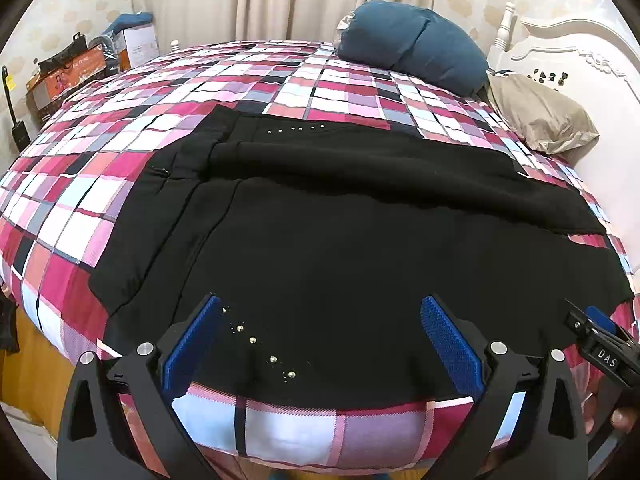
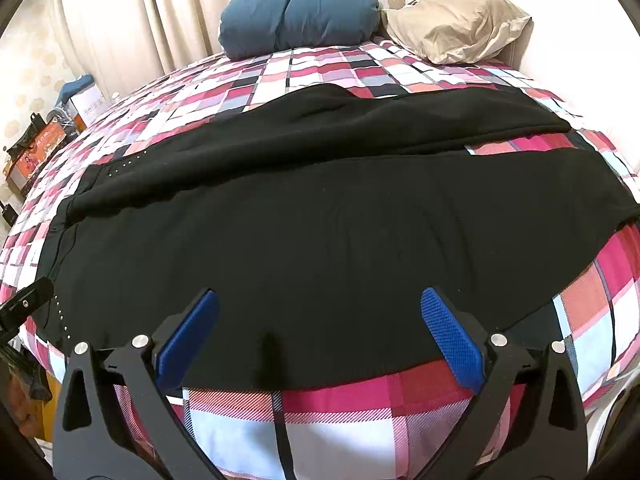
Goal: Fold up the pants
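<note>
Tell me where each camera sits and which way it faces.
Left wrist: behind the open left tongs, near bed edge, facing the studded end of the black pants; right tongs and fingertips at right.
Right wrist: behind the open right tongs, facing the pants' middle.
Shared: pants, plaid bedspread, blue pillow.

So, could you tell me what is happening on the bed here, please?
A person holds a two-finger gripper in each hand over black pants spread flat across a checked bedspread. The left gripper and the right gripper are both open, poised at the near edge of the pants, gripping nothing. The two legs lie side by side, so the folding looks barely begun. A blue pillow and a beige pillow sit by the headboard.
</note>
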The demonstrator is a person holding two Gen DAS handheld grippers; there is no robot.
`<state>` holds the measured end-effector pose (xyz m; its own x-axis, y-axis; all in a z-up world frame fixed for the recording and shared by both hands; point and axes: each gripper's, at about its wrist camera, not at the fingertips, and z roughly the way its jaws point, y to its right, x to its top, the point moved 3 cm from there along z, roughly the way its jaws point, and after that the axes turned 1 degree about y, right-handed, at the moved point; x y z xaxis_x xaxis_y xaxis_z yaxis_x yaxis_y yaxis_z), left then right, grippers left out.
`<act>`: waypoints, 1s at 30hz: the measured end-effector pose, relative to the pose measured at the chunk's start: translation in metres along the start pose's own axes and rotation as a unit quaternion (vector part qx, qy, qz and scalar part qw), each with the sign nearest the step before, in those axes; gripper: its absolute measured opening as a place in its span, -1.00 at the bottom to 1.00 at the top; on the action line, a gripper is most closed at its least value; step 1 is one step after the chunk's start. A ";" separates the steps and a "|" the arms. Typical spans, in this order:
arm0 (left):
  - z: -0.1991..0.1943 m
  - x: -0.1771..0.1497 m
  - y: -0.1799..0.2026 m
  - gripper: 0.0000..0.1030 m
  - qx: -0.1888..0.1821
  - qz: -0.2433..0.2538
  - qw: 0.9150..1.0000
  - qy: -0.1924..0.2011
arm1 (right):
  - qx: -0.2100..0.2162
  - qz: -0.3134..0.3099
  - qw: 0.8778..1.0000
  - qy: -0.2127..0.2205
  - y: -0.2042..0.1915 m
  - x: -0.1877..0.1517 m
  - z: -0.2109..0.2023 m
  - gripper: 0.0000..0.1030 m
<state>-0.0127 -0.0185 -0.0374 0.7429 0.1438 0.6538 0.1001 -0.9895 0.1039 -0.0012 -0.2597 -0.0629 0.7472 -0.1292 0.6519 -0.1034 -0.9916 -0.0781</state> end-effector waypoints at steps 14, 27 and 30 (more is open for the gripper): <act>-0.004 -0.003 0.006 0.92 -0.008 0.006 1.000 -0.005 | 0.000 0.000 1.000 -0.002 0.002 -0.001 -0.002 0.96; -0.003 -0.004 0.008 0.92 -0.011 0.007 1.000 -0.009 | 0.001 0.000 1.000 -0.002 0.004 -0.002 -0.002 0.96; -0.003 -0.005 0.009 0.92 -0.010 0.009 1.000 -0.008 | 0.000 0.000 1.000 -0.003 0.005 -0.002 -0.003 0.96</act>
<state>-0.0171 -0.0276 -0.0373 0.7554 0.1247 0.6433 0.0729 -0.9916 0.1066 -0.0053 -0.2640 -0.0629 0.7508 -0.1299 0.6476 -0.1041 -0.9915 -0.0781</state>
